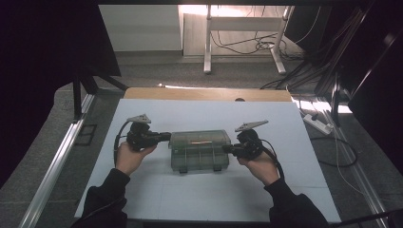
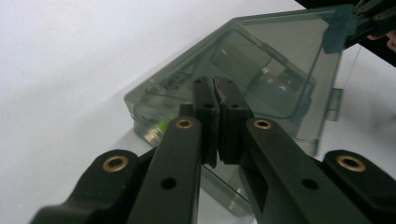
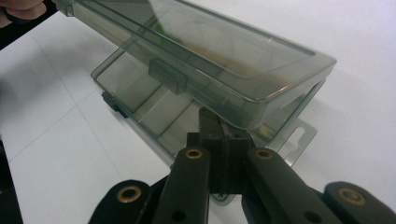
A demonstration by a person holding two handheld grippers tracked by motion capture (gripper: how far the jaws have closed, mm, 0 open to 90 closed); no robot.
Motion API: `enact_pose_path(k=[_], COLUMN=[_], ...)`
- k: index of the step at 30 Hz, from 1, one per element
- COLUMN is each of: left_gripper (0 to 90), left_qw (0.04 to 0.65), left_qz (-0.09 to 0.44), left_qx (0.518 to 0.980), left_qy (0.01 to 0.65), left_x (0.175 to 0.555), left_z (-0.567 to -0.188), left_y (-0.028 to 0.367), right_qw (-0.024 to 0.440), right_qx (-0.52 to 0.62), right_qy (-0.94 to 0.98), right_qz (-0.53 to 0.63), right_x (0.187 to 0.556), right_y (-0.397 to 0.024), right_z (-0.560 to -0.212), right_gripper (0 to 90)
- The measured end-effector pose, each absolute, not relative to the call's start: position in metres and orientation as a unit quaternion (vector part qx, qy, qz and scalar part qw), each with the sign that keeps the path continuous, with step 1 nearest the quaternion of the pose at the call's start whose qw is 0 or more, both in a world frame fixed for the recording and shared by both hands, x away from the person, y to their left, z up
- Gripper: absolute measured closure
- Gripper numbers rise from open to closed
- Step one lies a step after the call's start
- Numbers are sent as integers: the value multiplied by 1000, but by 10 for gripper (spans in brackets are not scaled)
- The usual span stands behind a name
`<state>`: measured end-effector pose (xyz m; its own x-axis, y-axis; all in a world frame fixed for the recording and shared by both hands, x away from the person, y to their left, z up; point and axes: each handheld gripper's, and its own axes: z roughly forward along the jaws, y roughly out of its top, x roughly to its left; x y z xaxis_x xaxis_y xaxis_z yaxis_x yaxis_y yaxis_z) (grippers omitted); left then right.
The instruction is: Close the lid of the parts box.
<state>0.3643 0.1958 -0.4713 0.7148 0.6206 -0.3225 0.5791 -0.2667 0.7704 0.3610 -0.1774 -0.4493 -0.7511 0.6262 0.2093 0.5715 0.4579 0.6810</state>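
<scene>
The left gripper (image 1: 164, 137) has its jaws closed flat together, with nothing visibly pinched between the pads; in the left gripper view they sit against the near end wall of the smoky, translucent grey plastic compartment box (image 1: 199, 150). The right gripper (image 1: 228, 150), jaws likewise closed, meets the opposite end; in the right gripper view its tips tuck under the raised edge of the box's hinged clear lid (image 3: 205, 51), just above the hang tab on the base.

The box lies mid-way across the white table sheet (image 1: 199, 199), its long axis running left to right, so it spans straight between the two grippers, one short end facing each. Both stand equally close, each touching or nearly touching its own end.

The lid stands partly lifted off the divided tray (image 3: 154, 109). The next move seems to hinge on that opening gap: the right gripper lies on the side where the lid edge is free, the left braces the far end.
</scene>
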Motion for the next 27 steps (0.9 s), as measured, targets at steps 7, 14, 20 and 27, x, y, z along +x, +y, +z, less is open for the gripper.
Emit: enact_pose_path(k=[7,14,20,27], left_gripper=[882,883,878,873], left_qw=[468,461,458,448], left_qz=[18,15,14,11], left_qx=[801,808,810,818], left_qy=[373,366,365,360], left_x=[349,335,327,321], left_z=[-472,-474,-476,-479], left_y=[190,184,182,176], right_qw=[33,31,31,28], right_qx=[344,338,334,331], right_qy=[860,867,870,872], right_qz=[376,365,362,361], right_x=[352,344,340,333], right_y=[-176,-176,-176,-179], right_z=[-455,-461,-463,-464], right_gripper=[893,893,893,893])
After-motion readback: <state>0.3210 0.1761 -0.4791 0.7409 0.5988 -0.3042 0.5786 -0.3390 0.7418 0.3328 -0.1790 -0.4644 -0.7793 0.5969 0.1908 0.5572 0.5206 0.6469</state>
